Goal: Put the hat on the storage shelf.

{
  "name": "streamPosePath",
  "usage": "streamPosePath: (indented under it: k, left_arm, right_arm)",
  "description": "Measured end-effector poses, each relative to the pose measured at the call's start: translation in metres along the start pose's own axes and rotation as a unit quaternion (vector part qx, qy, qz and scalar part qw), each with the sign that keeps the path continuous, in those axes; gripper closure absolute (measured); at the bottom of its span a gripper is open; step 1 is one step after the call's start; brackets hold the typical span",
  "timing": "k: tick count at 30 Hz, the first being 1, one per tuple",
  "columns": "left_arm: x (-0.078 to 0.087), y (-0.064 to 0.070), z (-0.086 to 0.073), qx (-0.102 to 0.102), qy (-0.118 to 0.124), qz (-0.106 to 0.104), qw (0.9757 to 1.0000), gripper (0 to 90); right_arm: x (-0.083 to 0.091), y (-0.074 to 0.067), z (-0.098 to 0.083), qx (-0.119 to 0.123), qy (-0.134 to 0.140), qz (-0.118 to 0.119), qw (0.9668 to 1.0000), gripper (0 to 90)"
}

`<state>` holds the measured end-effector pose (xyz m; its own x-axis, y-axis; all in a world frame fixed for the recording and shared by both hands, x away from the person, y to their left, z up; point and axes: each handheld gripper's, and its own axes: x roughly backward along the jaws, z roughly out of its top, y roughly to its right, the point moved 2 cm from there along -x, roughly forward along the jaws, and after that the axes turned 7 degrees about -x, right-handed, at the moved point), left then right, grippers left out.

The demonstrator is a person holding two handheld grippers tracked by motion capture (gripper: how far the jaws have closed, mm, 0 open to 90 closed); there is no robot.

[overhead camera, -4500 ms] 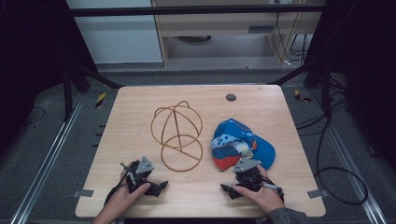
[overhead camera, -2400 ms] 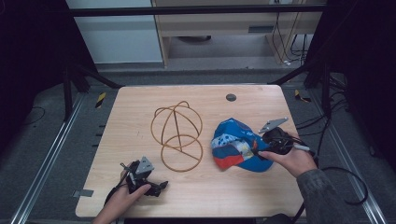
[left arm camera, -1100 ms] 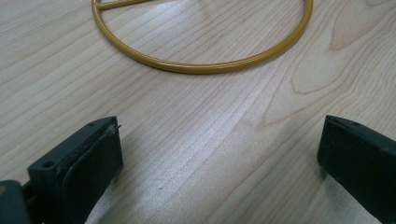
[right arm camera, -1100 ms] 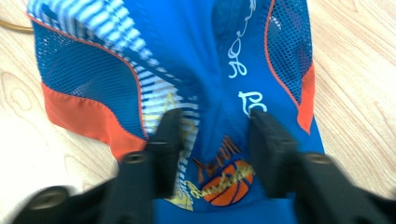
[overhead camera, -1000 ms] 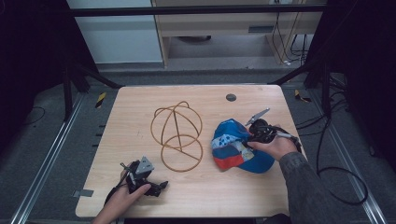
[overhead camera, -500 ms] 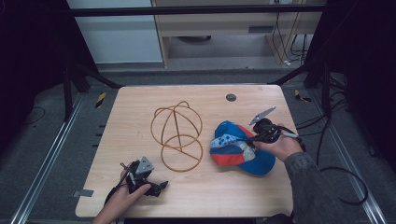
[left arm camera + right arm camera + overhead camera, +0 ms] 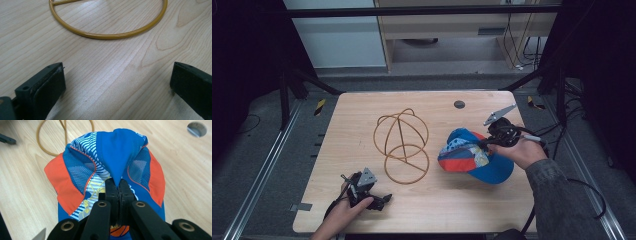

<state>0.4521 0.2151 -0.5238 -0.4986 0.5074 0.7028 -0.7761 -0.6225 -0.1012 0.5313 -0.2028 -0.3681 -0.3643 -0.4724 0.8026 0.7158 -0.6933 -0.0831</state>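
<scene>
The right gripper [image 7: 116, 185] is clenched on a fold of blue fabric at the crown of the cap [image 7: 105, 170], its jaws having just closed, and the pinched cloth rises in a peak between them. In the high view this gripper [image 7: 484, 144] sits at the cap's [image 7: 474, 156] right edge, held by the person's right hand [image 7: 522, 152], with the cap on the right half of the table [image 7: 362, 107], its blue brim toward the near side.

The left gripper [image 7: 117, 85] stands released, jaws wide apart with bare wood between them. In the high view it [image 7: 379, 200] rests at the near left of the table in the left hand [image 7: 344, 212], and the gold ring of the wire stand [image 7: 107, 35] lies just beyond its jaws without touching them.

By count: one cap, blue with orange panels and a striped print; one wire stand [image 7: 402, 145], a flat ring with arched hoops rising from it, in the middle of the table, left of the cap and apart from it; one round dark grommet [image 7: 459, 104] near the far edge; two grippers.

Compared with half a second ago, the right gripper has risen and the cap's crown is pulled up with it, so the cap looks taller and more bunched. Four and a half seconds ago the right gripper lay at the near edge, off the cap. The left gripper and the stand have not shifted.
</scene>
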Motion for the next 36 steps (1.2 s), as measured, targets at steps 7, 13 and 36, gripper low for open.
streamPosePath:
  k: [7, 13, 36]
  left_arm:
    - [0.0, 0.0, 0.0, -0.002, 0.0, 0.0, 1.0, 0.0]
    - [0.0, 0.0, 0.0, -0.002, 0.0, 0.0, 1.0, 0.0]
    - [0.0, 0.0, 0.0, -0.001, -0.001, 0.0, 1.0, 0.0]
  right_arm:
    - [0.017, -0.006, 0.013, 0.013, 0.009, -0.008, 0.9998, 89.0]
    - [0.03, -0.005, 0.02, 0.015, 0.018, -0.016, 0.9996, 89.0]
    - [0.078, -0.007, 0.042, 0.02, 0.048, -0.035, 0.998, 89.2]
